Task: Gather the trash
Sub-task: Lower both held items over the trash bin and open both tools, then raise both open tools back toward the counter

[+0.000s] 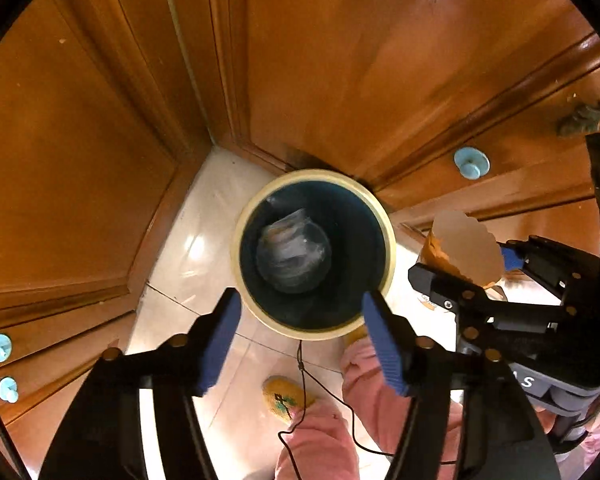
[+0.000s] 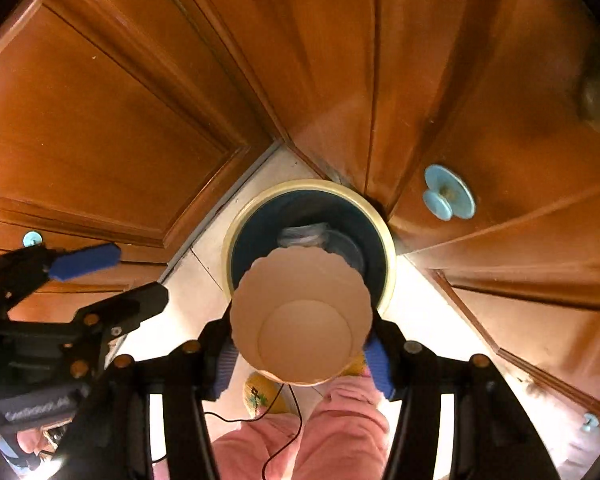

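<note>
A round trash bin with a cream rim [image 1: 389,224] and a dark inside stands on the pale tiled floor in a corner of wooden cabinets. Crumpled clear plastic [image 1: 294,256] lies at its bottom. My left gripper [image 1: 302,304] hangs over the bin's near edge, open, with nothing between its blue pads [image 1: 220,340]. From the right wrist view the bin rim [image 2: 390,240] lies straight below. My right gripper [image 2: 300,338] is shut on a brown paper cup [image 2: 300,320] with a scalloped rim, held over the bin mouth. The cup [image 1: 466,240] shows beside the bin in the left wrist view.
Wooden cabinet doors [image 1: 340,60] with light blue knobs [image 1: 471,163] close in behind and on both sides of the bin. A person's pink trouser legs [image 2: 340,432] and a yellow slipper [image 1: 286,398] are just in front. A thin black cable [image 1: 300,360] dangles there.
</note>
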Tool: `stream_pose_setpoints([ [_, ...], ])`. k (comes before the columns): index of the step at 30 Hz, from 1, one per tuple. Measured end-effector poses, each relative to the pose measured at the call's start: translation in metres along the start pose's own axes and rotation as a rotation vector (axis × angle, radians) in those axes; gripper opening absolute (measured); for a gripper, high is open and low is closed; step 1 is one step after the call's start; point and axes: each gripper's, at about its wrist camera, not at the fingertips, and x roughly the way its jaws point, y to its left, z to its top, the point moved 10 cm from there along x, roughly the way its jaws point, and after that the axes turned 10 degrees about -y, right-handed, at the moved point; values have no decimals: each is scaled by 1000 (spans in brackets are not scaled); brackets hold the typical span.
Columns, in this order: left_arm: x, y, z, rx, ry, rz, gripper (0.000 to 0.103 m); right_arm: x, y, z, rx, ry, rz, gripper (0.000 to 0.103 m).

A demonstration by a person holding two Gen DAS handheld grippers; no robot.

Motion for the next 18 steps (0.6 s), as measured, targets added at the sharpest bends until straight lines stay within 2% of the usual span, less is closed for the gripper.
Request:
stream_pose_setpoints([
  [7, -35, 7, 16, -44, -32, 25, 65, -26, 11, -1, -52, -3, 7, 56],
  [11, -70, 12, 32, -70, -81, 31, 65, -52, 20, 3, -43, -13, 32, 65],
  [16, -120, 15, 49, -76, -142, 38, 65, -96, 33, 10, -49, -52, 51, 66],
  [18, -141, 14, 55, -73, -166, 41, 66, -112, 38, 12, -57, -65, 50, 71],
])
